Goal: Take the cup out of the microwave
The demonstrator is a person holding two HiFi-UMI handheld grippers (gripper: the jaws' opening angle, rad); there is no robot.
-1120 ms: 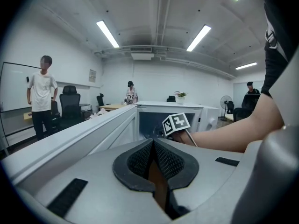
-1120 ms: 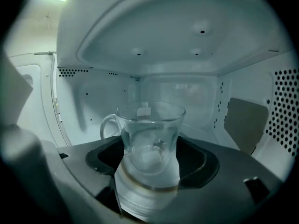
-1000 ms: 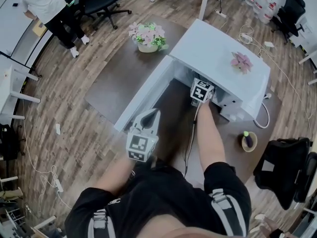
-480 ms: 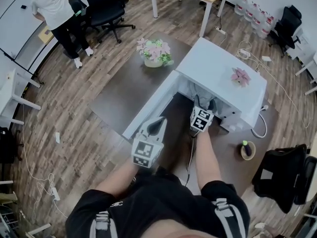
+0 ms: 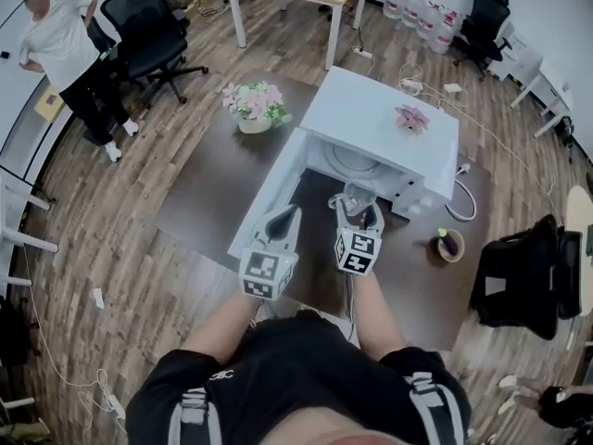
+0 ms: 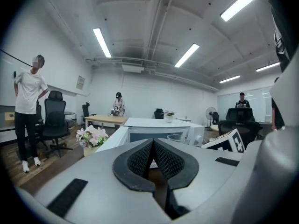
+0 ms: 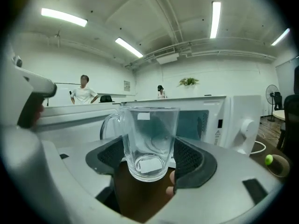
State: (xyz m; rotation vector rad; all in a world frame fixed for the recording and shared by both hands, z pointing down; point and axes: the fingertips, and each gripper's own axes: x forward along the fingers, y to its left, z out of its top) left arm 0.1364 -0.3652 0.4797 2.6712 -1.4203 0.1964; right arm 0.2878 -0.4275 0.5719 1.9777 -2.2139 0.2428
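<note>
1. Far left of the microwave (image 5: 382, 119), a person in a white shirt (image 5: 63, 52) stands on the wood floor beside a black office chair (image 5: 148, 26).
2. A pot of pink and white flowers (image 5: 252, 108) sits on the dark table (image 5: 199, 188), just left of the microwave.
3. The microwave door (image 5: 267, 188) stands wide open, swung out from the left side of the microwave toward the camera wearer.
4. The left gripper (image 5: 283, 215) hovers in front of the microwave, close beside the open door. Its jaws are clenched tip to tip, with nothing between them.
5. The right gripper (image 5: 357, 208) is directly in front of the microwave's open cavity, grasping the clear glass cup (image 7: 149, 134). The black pads (image 7: 189, 157) press on either side of the cup's lower wall.
6. The cup is upright and outside the microwave, with its handle (image 7: 107, 125) to the left in the right gripper view.
7. A round turntable (image 5: 352, 160) shows inside the microwave, behind the cup.
8. A small pink flower (image 5: 410, 119) rests on top of the microwave.
9. To the right of the microwave, a white cable (image 5: 468, 202) loops across the table, near a small round bowl (image 5: 448, 246) holding a green ball.
10. Farther right of the microwave, a black chair (image 5: 519, 281) stands on the floor.
</note>
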